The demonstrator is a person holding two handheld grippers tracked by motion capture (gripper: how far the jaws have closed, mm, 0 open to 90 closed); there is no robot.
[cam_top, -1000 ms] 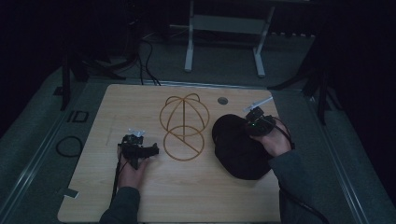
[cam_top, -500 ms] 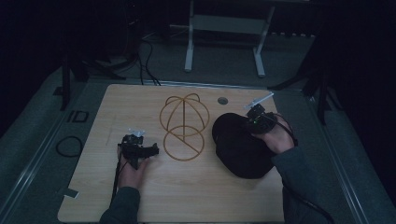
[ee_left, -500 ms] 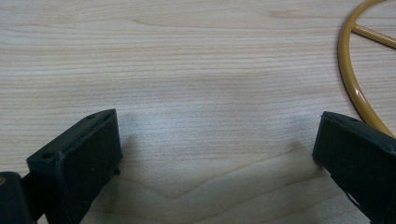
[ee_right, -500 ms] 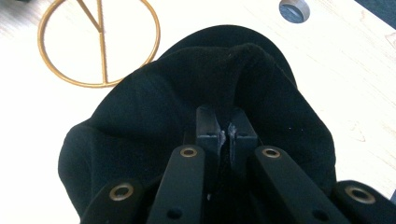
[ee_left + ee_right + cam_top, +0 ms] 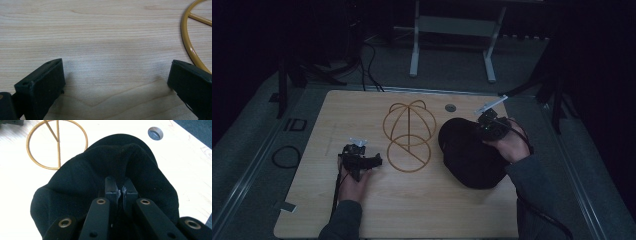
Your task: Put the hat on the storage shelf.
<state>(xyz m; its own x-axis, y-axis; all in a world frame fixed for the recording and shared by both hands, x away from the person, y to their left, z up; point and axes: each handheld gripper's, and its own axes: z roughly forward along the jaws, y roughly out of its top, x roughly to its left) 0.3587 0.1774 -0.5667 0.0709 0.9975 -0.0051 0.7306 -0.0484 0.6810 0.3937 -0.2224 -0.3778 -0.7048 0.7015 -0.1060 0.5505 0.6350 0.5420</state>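
Right claw (image 5: 121,191) clamped on a soft, floppy black hat (image 5: 469,155), best pinched at its edge; left claw (image 5: 115,82) apart above the worktop (image 5: 422,210).

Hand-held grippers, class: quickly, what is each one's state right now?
Left hand-held gripper: open, holding nothing, over the pale wooden table.
Right hand-held gripper: shut on the black fabric hat.

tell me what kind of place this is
Probably a dim recording room or lab, not a home: a bare pale wooden table on grey carpet, loose black cables on the floor behind it, and a grey metal stand beyond.
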